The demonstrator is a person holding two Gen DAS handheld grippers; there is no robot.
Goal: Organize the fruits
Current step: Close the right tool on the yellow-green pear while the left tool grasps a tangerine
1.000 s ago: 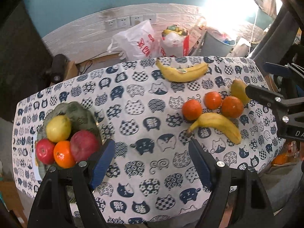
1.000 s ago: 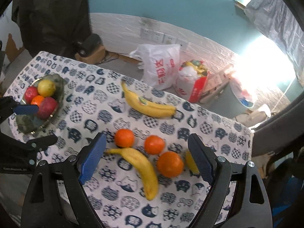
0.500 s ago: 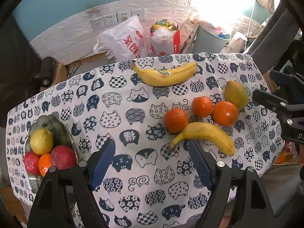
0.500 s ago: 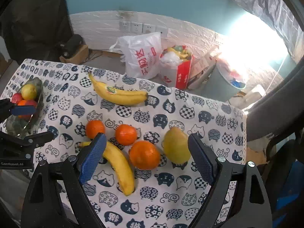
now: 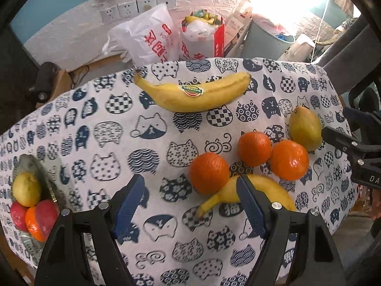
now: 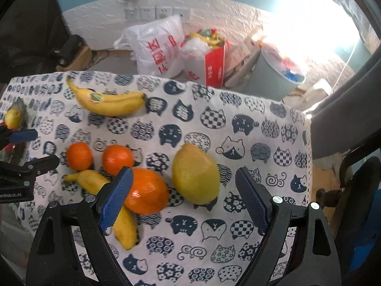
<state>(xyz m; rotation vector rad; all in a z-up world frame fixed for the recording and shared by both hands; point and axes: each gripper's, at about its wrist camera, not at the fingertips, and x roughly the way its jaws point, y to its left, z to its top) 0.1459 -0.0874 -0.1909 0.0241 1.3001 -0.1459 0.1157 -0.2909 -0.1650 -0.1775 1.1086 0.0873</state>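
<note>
Both grippers hang wide-fingered and empty over loose fruit on the cat-print tabletop [image 5: 100, 124], the right gripper [image 6: 184, 197] framing the pear [image 6: 195, 174], likely its pick, the left gripper [image 5: 188, 205] beside the near banana [image 5: 252, 193], while the far banana [image 5: 193, 93] wears an unreadable sticker.

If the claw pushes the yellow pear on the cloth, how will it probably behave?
The pear lies on its side, rounded and tapering, so it would probably roll in a curve. Its skin looks smooth, perhaps slippery. The orange lies close beside it, so that may get bumped.
</note>
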